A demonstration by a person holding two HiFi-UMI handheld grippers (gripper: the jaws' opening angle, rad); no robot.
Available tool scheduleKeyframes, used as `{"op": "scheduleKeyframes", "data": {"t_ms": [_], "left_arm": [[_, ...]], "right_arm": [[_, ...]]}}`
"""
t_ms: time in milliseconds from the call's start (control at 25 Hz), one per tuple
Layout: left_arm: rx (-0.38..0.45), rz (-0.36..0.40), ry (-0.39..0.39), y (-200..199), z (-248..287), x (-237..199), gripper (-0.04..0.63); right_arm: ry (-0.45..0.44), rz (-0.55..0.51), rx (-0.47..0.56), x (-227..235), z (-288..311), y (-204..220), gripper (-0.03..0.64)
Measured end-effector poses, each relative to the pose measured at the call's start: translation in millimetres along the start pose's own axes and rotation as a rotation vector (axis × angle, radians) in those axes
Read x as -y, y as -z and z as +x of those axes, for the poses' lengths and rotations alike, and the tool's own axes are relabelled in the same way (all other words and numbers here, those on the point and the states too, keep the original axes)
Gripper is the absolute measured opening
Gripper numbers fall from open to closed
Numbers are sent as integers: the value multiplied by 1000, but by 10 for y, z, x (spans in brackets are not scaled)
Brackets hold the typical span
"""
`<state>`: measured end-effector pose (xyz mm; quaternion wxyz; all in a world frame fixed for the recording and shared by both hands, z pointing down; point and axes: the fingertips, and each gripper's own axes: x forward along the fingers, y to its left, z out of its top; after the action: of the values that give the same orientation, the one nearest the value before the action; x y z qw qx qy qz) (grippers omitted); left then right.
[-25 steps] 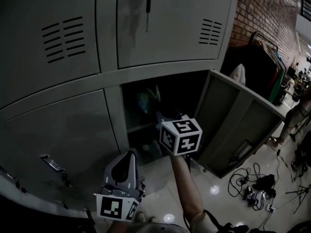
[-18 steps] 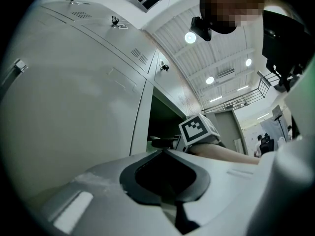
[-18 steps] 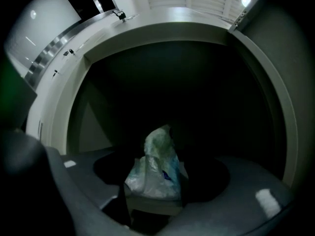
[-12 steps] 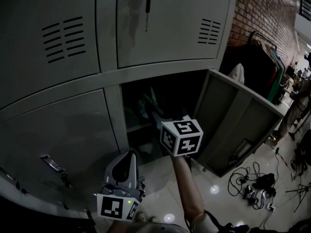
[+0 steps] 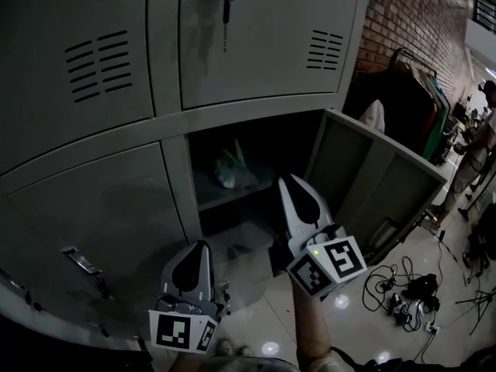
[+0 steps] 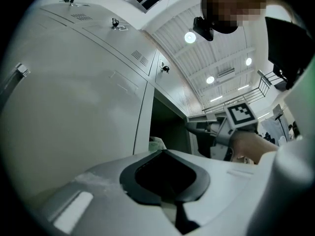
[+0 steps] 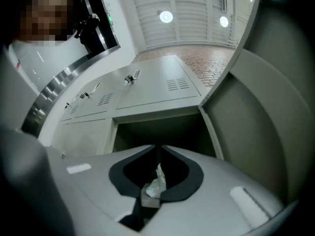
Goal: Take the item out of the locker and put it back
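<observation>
The pale crumpled plastic bag (image 5: 231,169) lies on the shelf (image 5: 236,195) inside the open locker compartment (image 5: 263,142). My right gripper (image 5: 291,183) is outside the opening, just right of and below the bag and apart from it. Its jaws are closing, tips nearly together, with nothing between them. In the right gripper view the bag (image 7: 157,183) shows only through the slit behind the right gripper (image 7: 158,147). My left gripper (image 5: 194,251) hangs low in front of the closed door on the left, shut and empty. In the left gripper view the bag (image 6: 156,143) peeks over the left gripper (image 6: 165,151).
The locker door (image 5: 372,184) stands swung open to the right. A key (image 5: 224,6) hangs in the lock of the upper locker. Cables (image 5: 403,289) lie on the tiled floor at the right. A clothes rack (image 5: 422,91) and a person (image 5: 479,149) stand further right.
My right gripper has pulled back out of the locker, toward me and downward. The bag has stayed on the shelf. The left gripper has hardly moved.
</observation>
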<state>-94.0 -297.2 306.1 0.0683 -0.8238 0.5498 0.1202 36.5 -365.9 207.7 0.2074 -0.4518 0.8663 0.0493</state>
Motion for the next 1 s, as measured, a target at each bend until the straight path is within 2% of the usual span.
{"op": "scheduleKeyframes", "data": {"t_ms": [80, 240, 400, 760, 1000], "left_arm": [[0, -4, 5, 5, -8, 19, 5], [-9, 0, 17, 56, -20, 78, 5], [-25, -4, 29, 125, -1, 142, 5], [-55, 1, 6, 161, -118, 211, 5], [-99, -12, -15, 355, -516, 352, 5]], "right_arm": [[11, -1, 0, -60, -233, 57, 9], [45, -13, -72, -141, -655, 477, 3], [52, 57, -147, -151, -811, 853, 3], [45, 54, -167, -189, -966, 829, 3], [61, 70, -197, -283, -1405, 899, 3]]}}
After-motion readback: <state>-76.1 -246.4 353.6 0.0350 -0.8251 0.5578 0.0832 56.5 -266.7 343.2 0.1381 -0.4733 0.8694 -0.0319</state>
